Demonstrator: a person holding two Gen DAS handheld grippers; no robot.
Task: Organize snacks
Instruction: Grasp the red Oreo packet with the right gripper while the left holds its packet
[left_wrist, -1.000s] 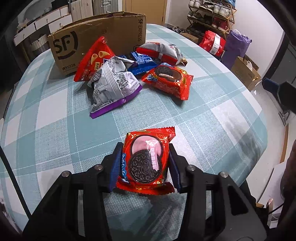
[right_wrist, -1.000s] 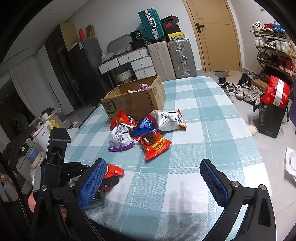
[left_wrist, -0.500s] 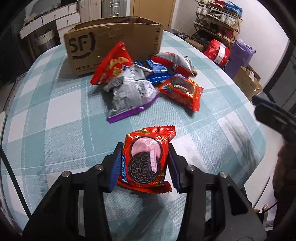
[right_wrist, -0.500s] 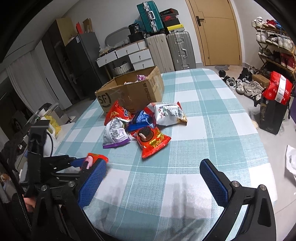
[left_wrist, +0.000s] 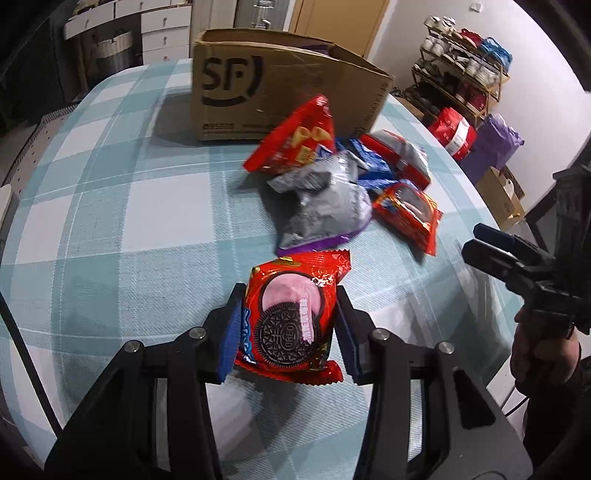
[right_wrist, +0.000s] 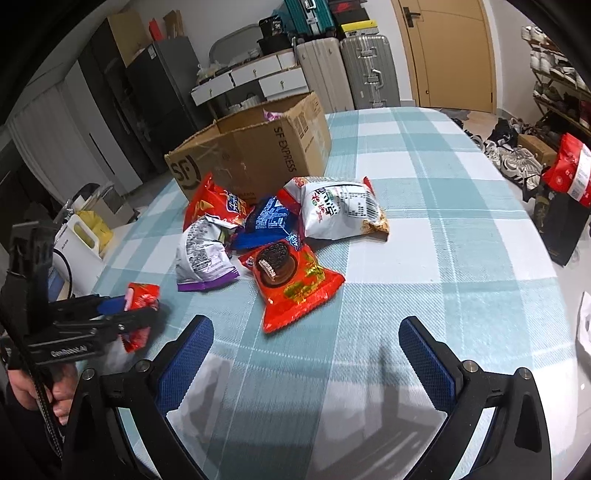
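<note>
My left gripper (left_wrist: 288, 325) is shut on a red Oreo packet (left_wrist: 291, 314), held above the checked tablecloth (left_wrist: 110, 206); the same packet (right_wrist: 142, 299) shows at the left of the right wrist view. A pile of snacks lies in front of the SF cardboard box (left_wrist: 266, 85): a red chip bag (left_wrist: 295, 140), a grey-purple bag (left_wrist: 325, 206), a blue packet (right_wrist: 269, 221), a white noodle bag (right_wrist: 340, 208) and a second red Oreo packet (right_wrist: 295, 280). My right gripper (right_wrist: 306, 354) stands open over bare cloth just short of that packet, nothing between its fingers.
The box (right_wrist: 255, 151) is open at the top with something inside. Suitcases (right_wrist: 354, 70) and drawers stand behind the table. A shoe rack (left_wrist: 465, 77) and red bag (right_wrist: 570, 173) are off the right edge. A hand (right_wrist: 55, 391) holds the left gripper.
My left gripper carried the Oreo packet closer to the pile and box, rolling a little. My right gripper came down and forward toward the second Oreo packet, still open.
</note>
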